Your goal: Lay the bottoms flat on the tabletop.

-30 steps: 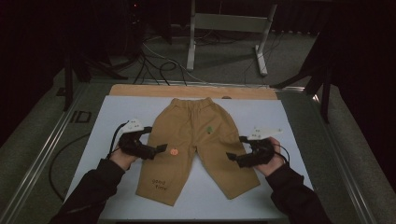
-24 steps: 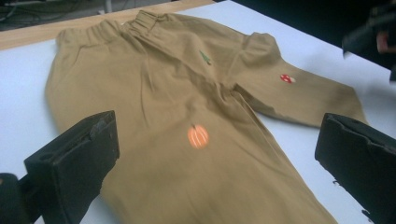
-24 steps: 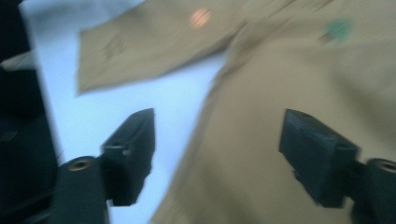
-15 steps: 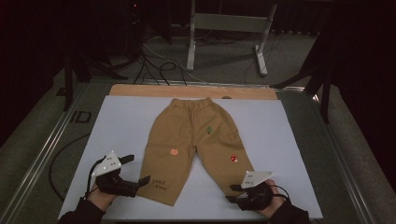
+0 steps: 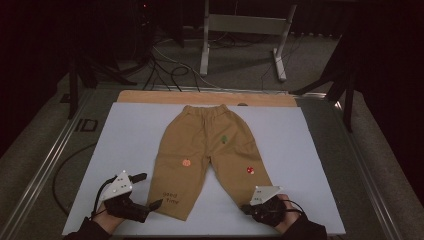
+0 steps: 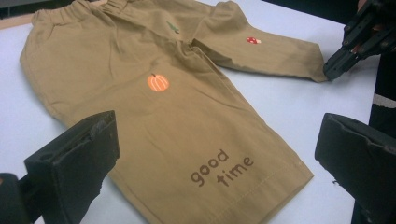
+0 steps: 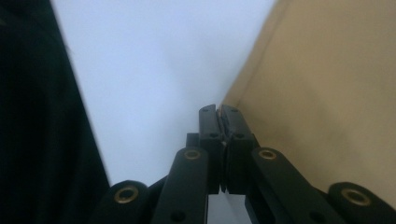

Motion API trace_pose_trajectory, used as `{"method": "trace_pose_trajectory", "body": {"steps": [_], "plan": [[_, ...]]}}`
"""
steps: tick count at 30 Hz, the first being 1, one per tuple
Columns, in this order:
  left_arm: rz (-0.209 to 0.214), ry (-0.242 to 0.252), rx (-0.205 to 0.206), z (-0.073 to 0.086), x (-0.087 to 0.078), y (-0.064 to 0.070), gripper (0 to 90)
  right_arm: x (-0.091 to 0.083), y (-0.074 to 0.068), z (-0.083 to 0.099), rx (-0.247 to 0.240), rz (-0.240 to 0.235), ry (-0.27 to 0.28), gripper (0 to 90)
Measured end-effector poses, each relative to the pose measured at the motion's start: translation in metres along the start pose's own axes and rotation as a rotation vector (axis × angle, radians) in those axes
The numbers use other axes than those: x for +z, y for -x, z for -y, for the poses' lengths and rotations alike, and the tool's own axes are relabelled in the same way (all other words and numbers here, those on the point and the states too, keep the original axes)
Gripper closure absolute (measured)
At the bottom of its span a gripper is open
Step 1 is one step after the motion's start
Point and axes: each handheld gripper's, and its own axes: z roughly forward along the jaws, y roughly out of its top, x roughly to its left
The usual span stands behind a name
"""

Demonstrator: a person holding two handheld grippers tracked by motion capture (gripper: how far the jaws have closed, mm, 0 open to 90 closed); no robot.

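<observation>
The one readable text is "good time" (image 6: 221, 167), printed in dark brown lowercase letters on the tan trousers (image 6: 140, 116), low on the leg that lies between the jaws of the left tool (image 6: 215, 163), just above that leg's hem (the "t" is drawn like a small cross). In the high view the same words (image 5: 170, 198) are only barely legible.

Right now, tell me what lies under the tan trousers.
The tan trousers lie flat on a white sheet, which shows all around them. That sheet rests on a wooden board, visible along the far edge. Whether anything sits beneath the cloth itself is covered and cannot be seen.
</observation>
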Motion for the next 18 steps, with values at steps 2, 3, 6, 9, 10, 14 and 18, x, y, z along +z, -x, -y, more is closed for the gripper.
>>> {"method": "trace_pose_trajectory", "body": {"steps": [2, 3, 6, 9, 10, 14, 18], "plan": [[0.0, 0.0, 0.004, 0.0, 0.001, 0.0, 0.8, -0.001, -0.002, -0.003, -0.01, -0.018, 0.023, 88.8], [-0.002, 0.0, 0.007, 0.0, 0.001, 0.001, 0.8, -0.001, -0.004, -0.007, -0.011, -0.036, 0.045, 88.8], [-0.004, 0.001, 0.002, 0.0, 0.001, 0.0, 0.8, 0.001, -0.011, -0.014, -0.02, -0.069, 0.076, 88.8], [-0.002, 0.001, -0.001, 0.001, 0.001, -0.001, 0.7, 0.003, -0.017, -0.02, -0.019, -0.081, 0.082, 88.8], [-0.001, -0.001, 0.001, 0.001, 0.001, -0.001, 0.8, 0.005, -0.019, -0.022, -0.02, -0.086, 0.089, 88.7], [0.005, 0.0, 0.005, 0.001, 0.002, 0.0, 0.8, 0.01, -0.025, -0.028, -0.036, -0.111, 0.08, 88.7], [0.009, -0.005, 0.003, 0.002, 0.003, -0.001, 0.8, 0.018, -0.027, -0.026, -0.055, -0.125, 0.05, 88.6]]}}
